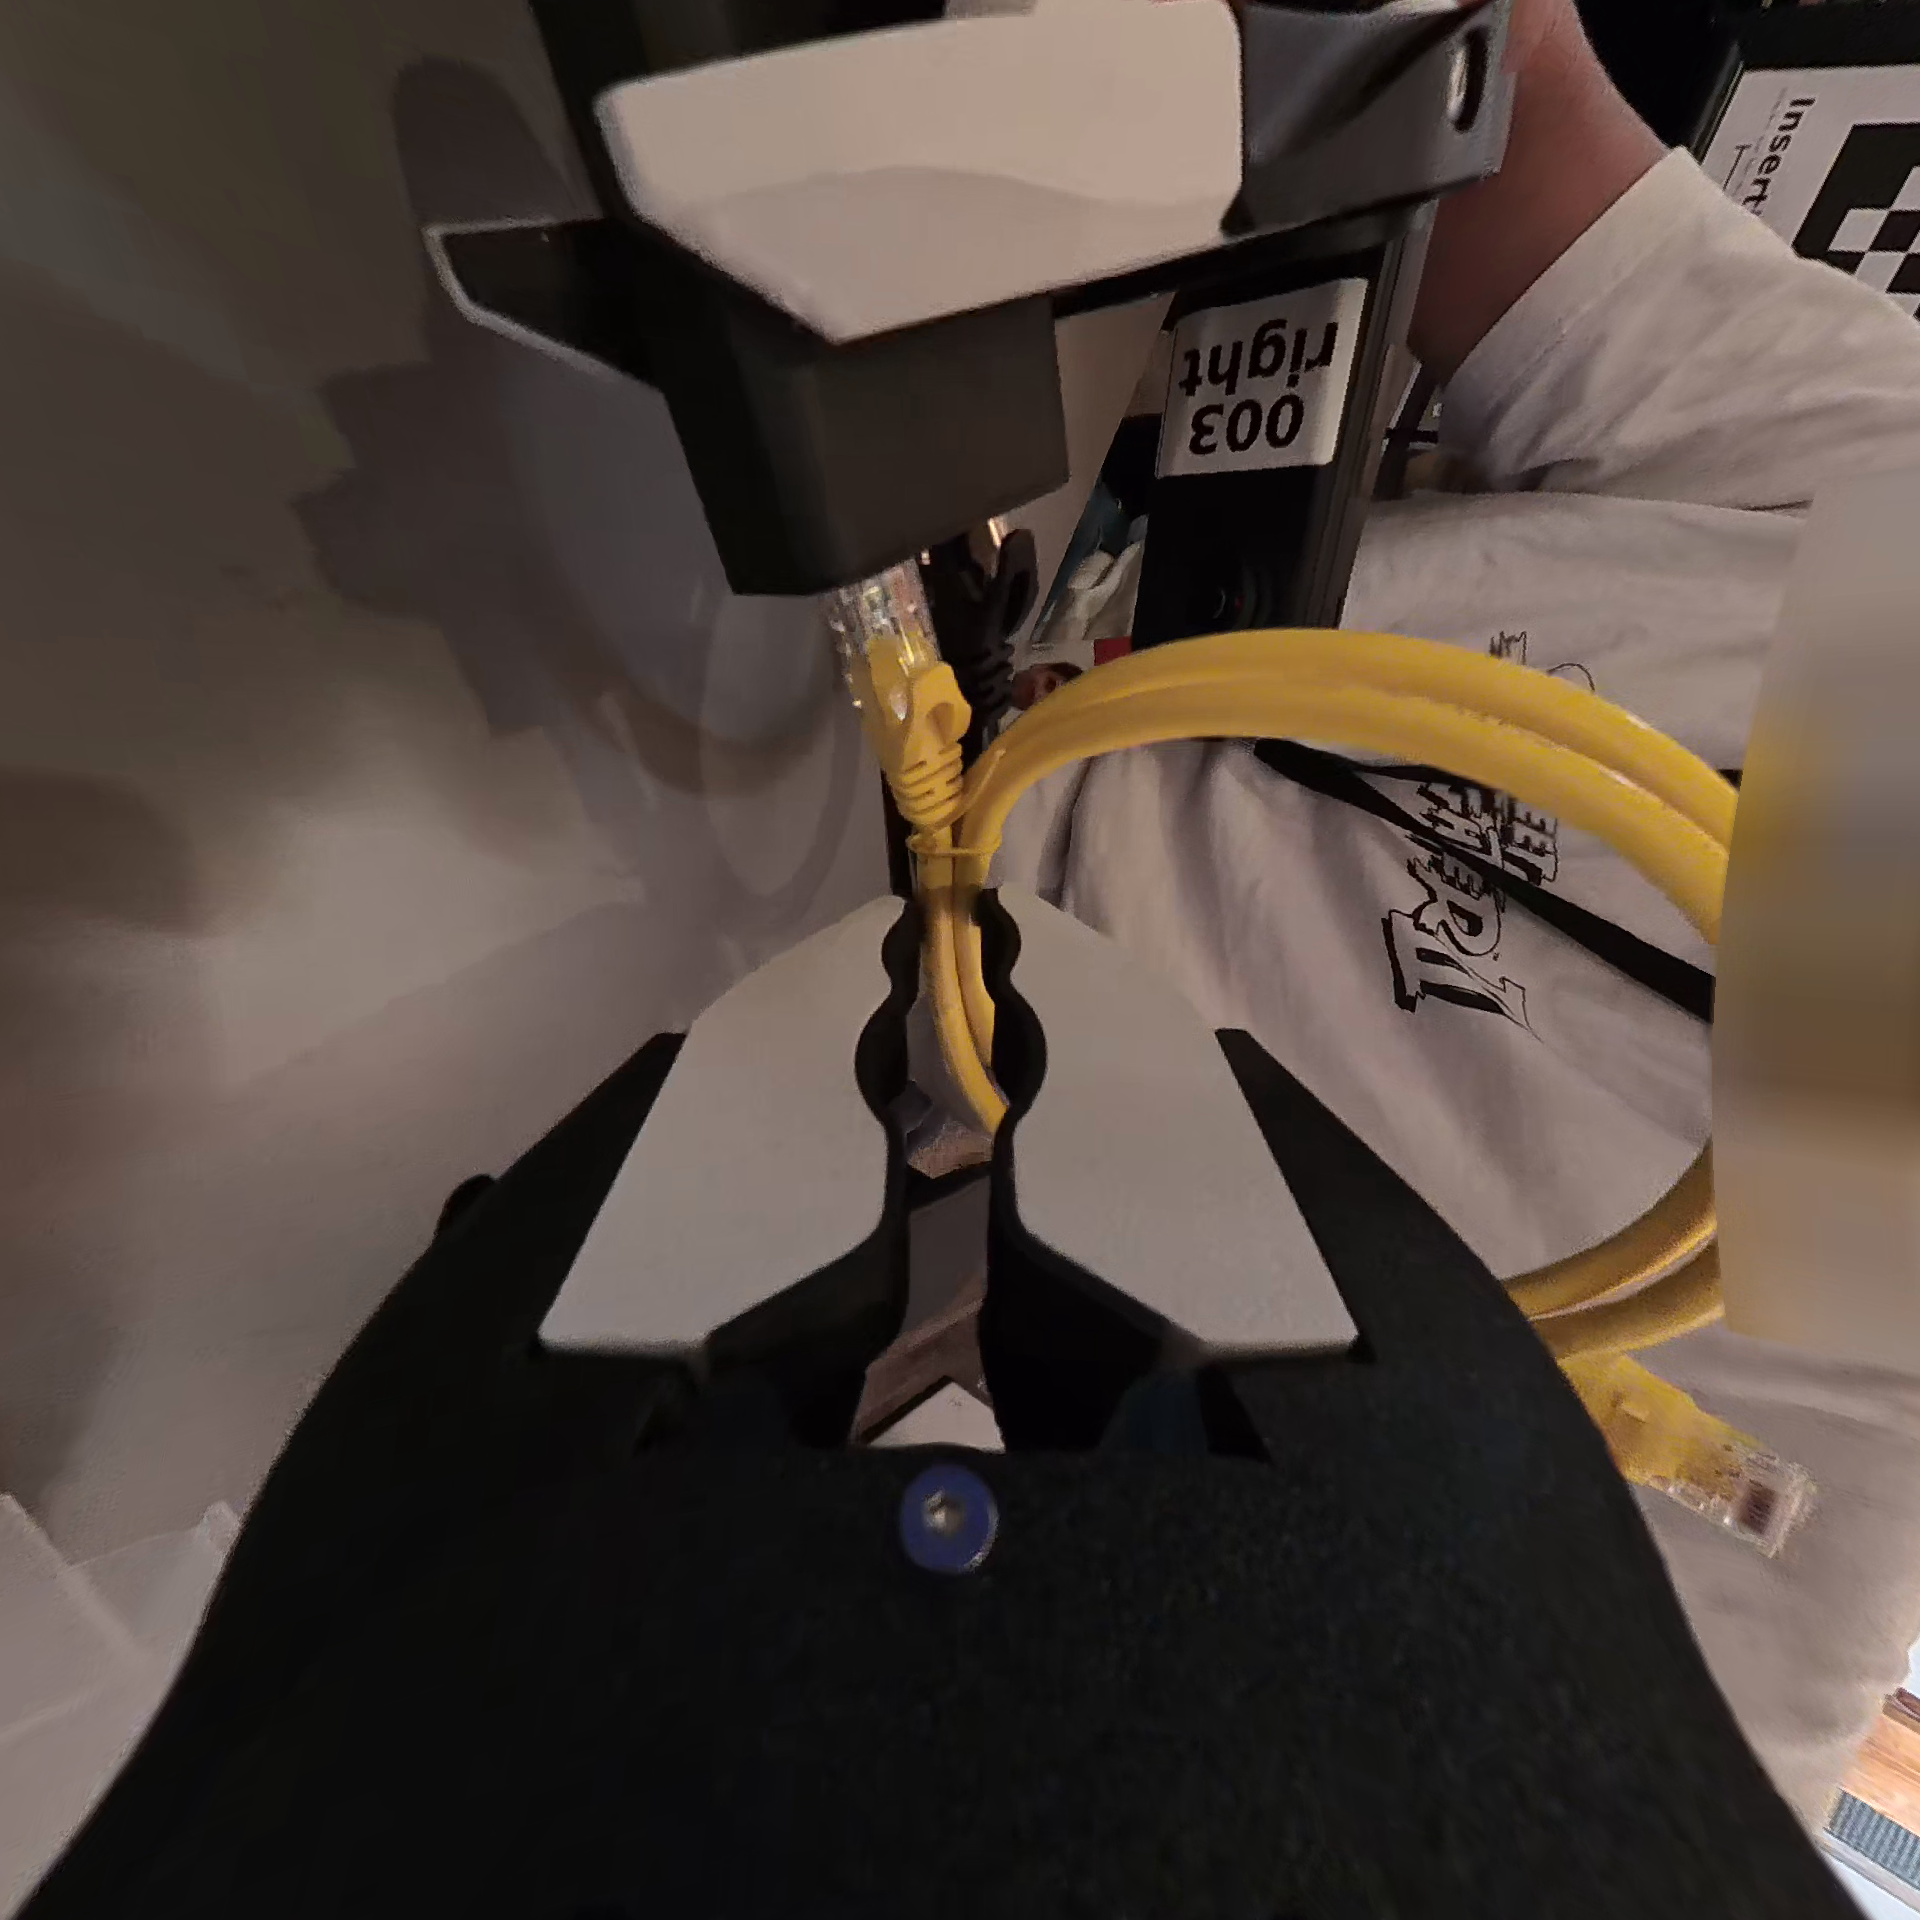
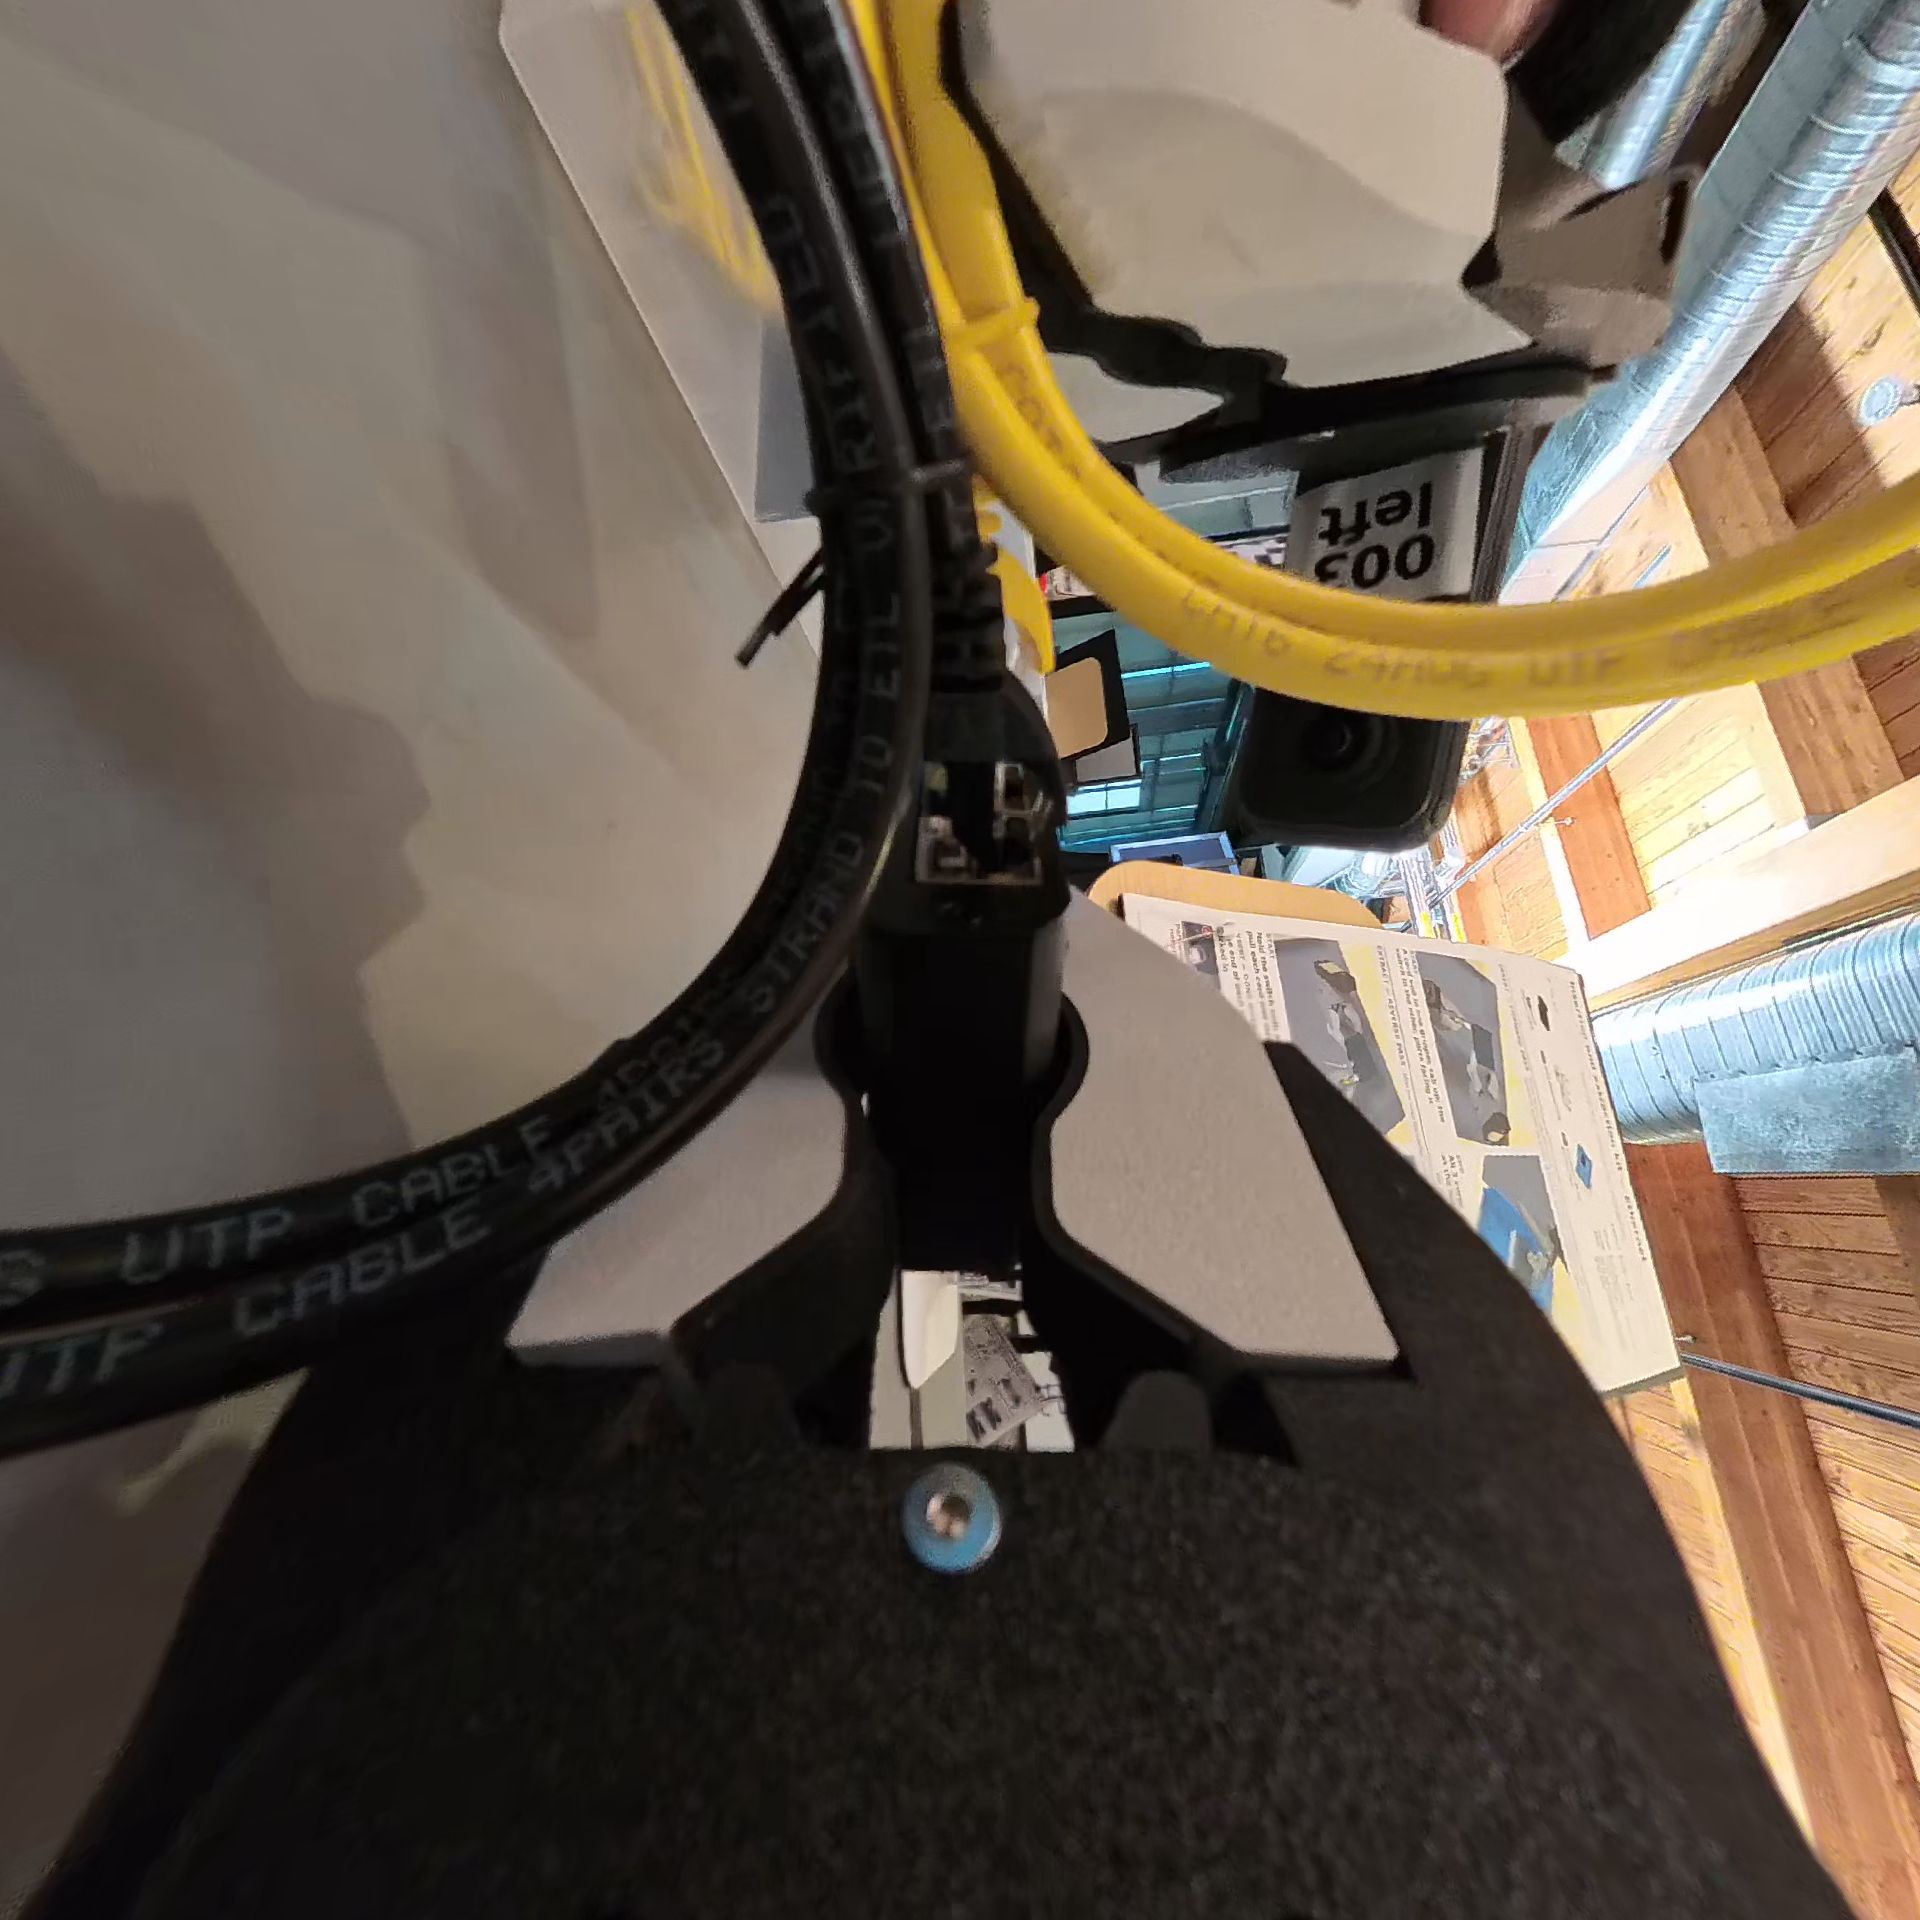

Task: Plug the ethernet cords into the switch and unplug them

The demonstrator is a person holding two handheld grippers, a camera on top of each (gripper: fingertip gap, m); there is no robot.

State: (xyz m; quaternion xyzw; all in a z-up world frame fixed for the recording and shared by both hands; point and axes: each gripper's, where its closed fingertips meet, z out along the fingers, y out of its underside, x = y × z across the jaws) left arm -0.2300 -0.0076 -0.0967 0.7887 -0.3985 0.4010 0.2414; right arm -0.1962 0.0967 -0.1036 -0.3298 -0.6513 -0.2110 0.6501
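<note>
Nearest my left lens: the left gripper (image 1: 951, 935), fingers drawn in on a doubled run of yellow ethernet cord (image 1: 961, 997). Both pads press the strands just below the tie that binds the bundle.

Item, yellow plug (image 1: 899, 675): clear tip at the mouth of the switch (image 1: 883, 447), which the right gripper holds just beyond it. I judge it touching or barely entered, not seated; the port itself is hidden from this side.

Item, second yellow plug (image 1: 1725, 1496): hanging loose at near right, plugged into nothing.

Nearest my right lens: the right gripper (image 2: 961, 997), pinching the black body of the switch (image 2: 956, 1122) between both pads, port face (image 2: 982, 842) pointing away from me.

Item, black ethernet cord (image 2: 852, 883): its plug (image 2: 971, 665) sits in a port, the coil looping off to the left.

Status, by my reading: black cord in; yellow insertion under way; every unplugging not yet done.

Surroundings: white tabletop (image 2: 312, 727), instruction sheet (image 2: 1455, 1122) at far right, person's grey shirt (image 1: 1455, 831).
</note>
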